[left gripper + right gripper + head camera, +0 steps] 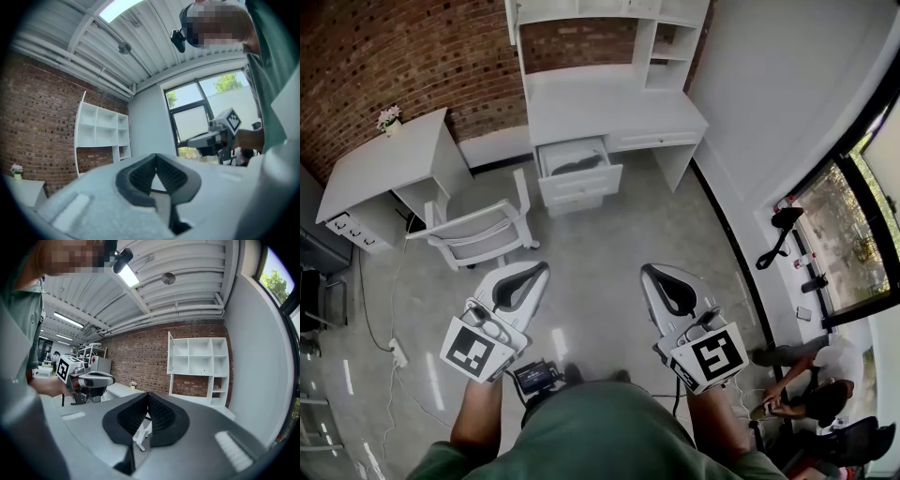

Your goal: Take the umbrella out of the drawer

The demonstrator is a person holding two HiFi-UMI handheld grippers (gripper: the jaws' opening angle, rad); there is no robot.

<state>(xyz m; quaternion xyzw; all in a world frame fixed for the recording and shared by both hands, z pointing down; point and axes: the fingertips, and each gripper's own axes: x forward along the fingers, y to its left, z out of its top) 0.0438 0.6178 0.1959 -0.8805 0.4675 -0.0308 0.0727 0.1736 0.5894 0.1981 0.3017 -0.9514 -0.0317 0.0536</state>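
A dark folded umbrella (577, 166) lies in the pulled-out top drawer (579, 178) of the white desk (609, 108) at the far side of the room. Both grippers are held level over the floor, well short of the drawer. My left gripper (534, 271) is shut with nothing between its jaws. My right gripper (655, 273) is shut and empty too. In the left gripper view the left gripper (156, 158) has its pads meeting, and the right gripper (213, 137) shows beside it. In the right gripper view the right gripper (146, 397) is closed, with the left gripper (89, 379) alongside.
A white chair (480, 232) stands left of the drawer, between me and a second white desk (380, 169) bearing a small flower pot (389, 119). A shelf hutch (609, 19) tops the main desk. A power strip (397, 352) lies on the floor at left. A person (811, 375) crouches by the window at right.
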